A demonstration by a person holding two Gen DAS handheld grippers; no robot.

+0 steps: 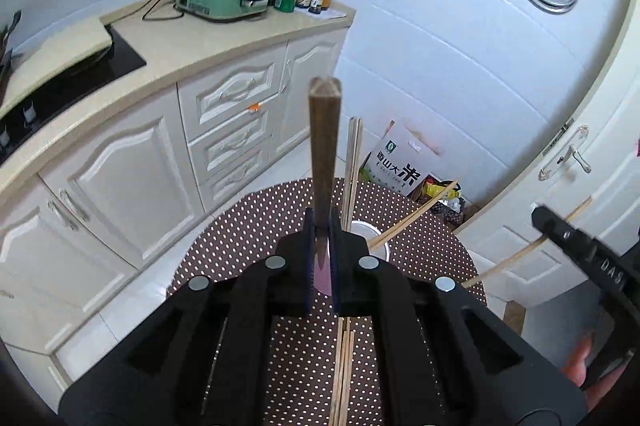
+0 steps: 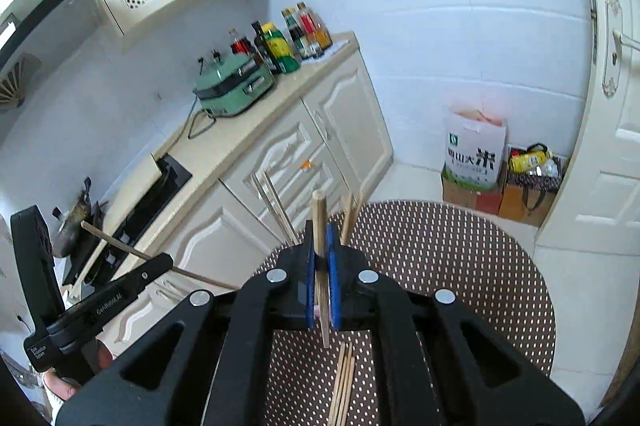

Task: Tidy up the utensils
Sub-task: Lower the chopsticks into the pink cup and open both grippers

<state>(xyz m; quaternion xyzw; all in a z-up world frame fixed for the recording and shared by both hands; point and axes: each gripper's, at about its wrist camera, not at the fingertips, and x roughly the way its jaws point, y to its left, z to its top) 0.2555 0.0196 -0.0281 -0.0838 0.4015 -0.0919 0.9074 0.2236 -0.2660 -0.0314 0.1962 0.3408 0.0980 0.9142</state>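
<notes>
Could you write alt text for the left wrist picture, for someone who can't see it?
A black two-finger gripper pinches one dark wooden chopstick upright above a brown polka-dot round table, where pale chopsticks lie. Cream kitchen cabinets stand behind.

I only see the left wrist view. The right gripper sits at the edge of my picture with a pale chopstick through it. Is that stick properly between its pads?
Observer: Yes. The right wrist view shows the right gripper shut on the pale chopstick, with a blue pad on each side and the stick nearly upright.
Operator: Where along its length is it pinched?
Observer: Around the middle. One end rises past the fingertips. The other pokes out behind the pads, above the loose chopsticks on the dotted table.
Operator: And my dark stick, seen from outside?
Observer: The left gripper clamps the dark chopstick partway along, with both ends sticking out.
</notes>
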